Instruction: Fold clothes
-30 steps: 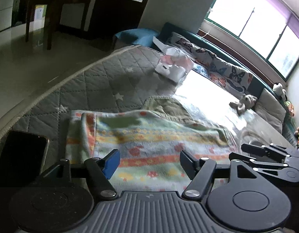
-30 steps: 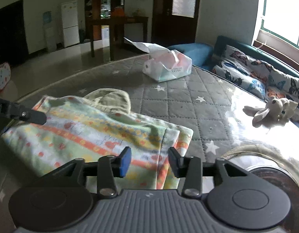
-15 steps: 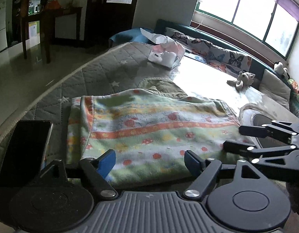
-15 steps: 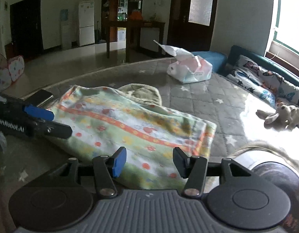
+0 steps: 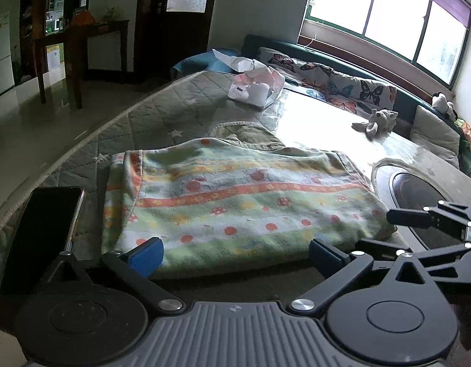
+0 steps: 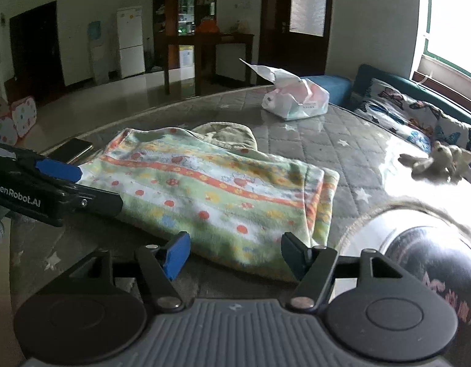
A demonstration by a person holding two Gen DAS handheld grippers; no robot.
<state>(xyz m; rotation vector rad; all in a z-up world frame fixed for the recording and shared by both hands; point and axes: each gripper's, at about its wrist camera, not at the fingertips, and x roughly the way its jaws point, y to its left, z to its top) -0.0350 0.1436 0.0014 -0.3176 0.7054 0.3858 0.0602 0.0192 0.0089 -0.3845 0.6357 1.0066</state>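
1. We see a fleecy folded blanket [image 5: 235,205], pale green with orange stripes and red dots, lying flat on a grey quilted mattress [image 5: 162,116] with star print.
2. Olive corduroy-like garment [image 5: 244,133] pokes out from under its far edge.
3. Left gripper [image 5: 235,255]: jaws just been opening, spread wide, nothing between the blue pads, just short of the blanket's near edge.
4. Right gripper [image 6: 235,257]: jaws also just been opening, empty, at the blanket's near corner.
5. Glossy black phone [image 5: 42,238] beside the blanket; crinkly white plastic bag [image 5: 256,87] farther back.
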